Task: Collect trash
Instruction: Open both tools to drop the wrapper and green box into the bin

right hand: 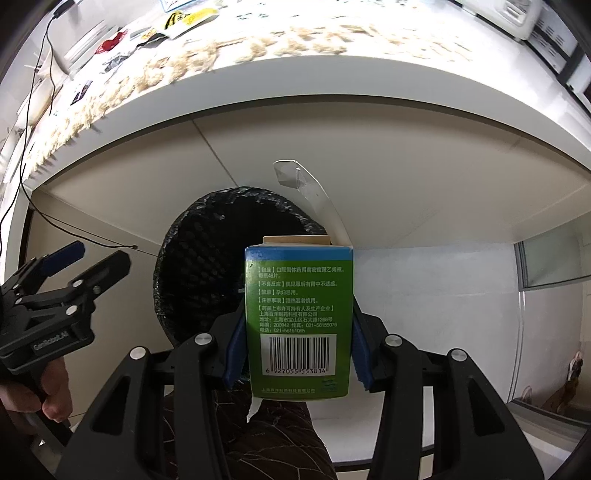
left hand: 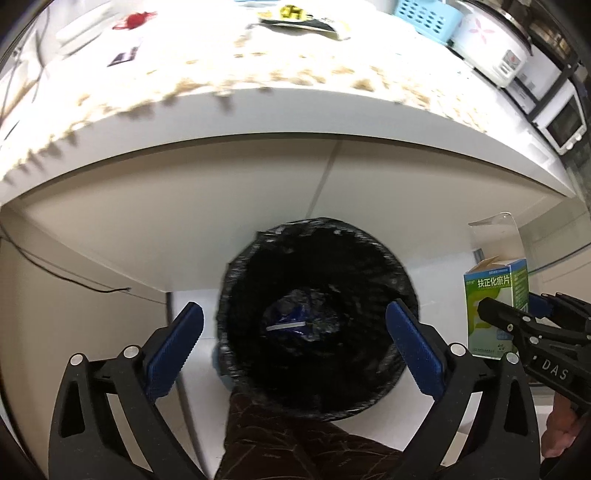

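A black-lined trash bin [left hand: 317, 317] stands on the floor under the white table's edge, with a blue wrapper [left hand: 295, 319] at its bottom. My left gripper [left hand: 295, 345] is open and empty, right above the bin's mouth. My right gripper [right hand: 299, 343] is shut on a green and blue medicine box [right hand: 299, 317], held upright just right of the bin [right hand: 207, 266]; a clear plastic strip [right hand: 314, 195] sticks up from the box. The box [left hand: 496, 295] and right gripper [left hand: 517, 321] show at the right in the left wrist view. The left gripper [right hand: 88, 262] shows at the left in the right wrist view.
The white table [left hand: 258, 110] above carries a fringed cloth, a yellow-black wrapper [left hand: 295, 16], a red scrap [left hand: 135, 20], a blue basket [left hand: 428, 18], a rice cooker [left hand: 495, 44] and a toaster oven [left hand: 561, 118]. A black cable [right hand: 33, 110] hangs at the left. My patterned trouser leg [left hand: 295, 443] is below.
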The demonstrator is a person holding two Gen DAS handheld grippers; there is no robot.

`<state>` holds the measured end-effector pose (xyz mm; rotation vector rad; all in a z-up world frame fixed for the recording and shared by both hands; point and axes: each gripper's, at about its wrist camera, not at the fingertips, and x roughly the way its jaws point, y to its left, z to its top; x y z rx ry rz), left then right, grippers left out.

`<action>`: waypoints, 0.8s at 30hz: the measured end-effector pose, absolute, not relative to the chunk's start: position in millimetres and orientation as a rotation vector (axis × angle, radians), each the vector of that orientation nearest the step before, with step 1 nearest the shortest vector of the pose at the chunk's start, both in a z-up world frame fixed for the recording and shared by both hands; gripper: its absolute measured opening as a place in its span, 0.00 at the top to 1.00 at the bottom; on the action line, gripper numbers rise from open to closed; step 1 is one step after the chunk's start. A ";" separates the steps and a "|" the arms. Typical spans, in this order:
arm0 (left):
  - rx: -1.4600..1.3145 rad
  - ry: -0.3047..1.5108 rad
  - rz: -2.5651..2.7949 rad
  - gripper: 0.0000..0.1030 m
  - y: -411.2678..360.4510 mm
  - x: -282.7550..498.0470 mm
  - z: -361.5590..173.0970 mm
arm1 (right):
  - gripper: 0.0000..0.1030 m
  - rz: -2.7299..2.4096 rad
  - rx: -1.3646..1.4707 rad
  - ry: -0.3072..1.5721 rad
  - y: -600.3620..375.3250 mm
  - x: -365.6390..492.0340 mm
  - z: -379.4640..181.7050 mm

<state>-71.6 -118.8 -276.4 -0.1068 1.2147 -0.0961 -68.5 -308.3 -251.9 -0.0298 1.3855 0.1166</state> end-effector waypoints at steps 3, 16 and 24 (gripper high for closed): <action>-0.121 1.218 -0.055 0.06 -103.7 -75.0 -272.7 | 0.57 0.143 -0.039 1.385 -295.4 -63.5 -259.8; -0.170 1.230 0.033 0.06 -47.5 -92.6 -272.0 | 0.56 0.237 -0.130 1.436 -239.0 -49.3 -302.2; -0.178 1.224 0.058 0.06 -34.0 -92.3 -271.8 | 0.42 0.239 -0.185 1.455 -222.8 -44.1 -315.2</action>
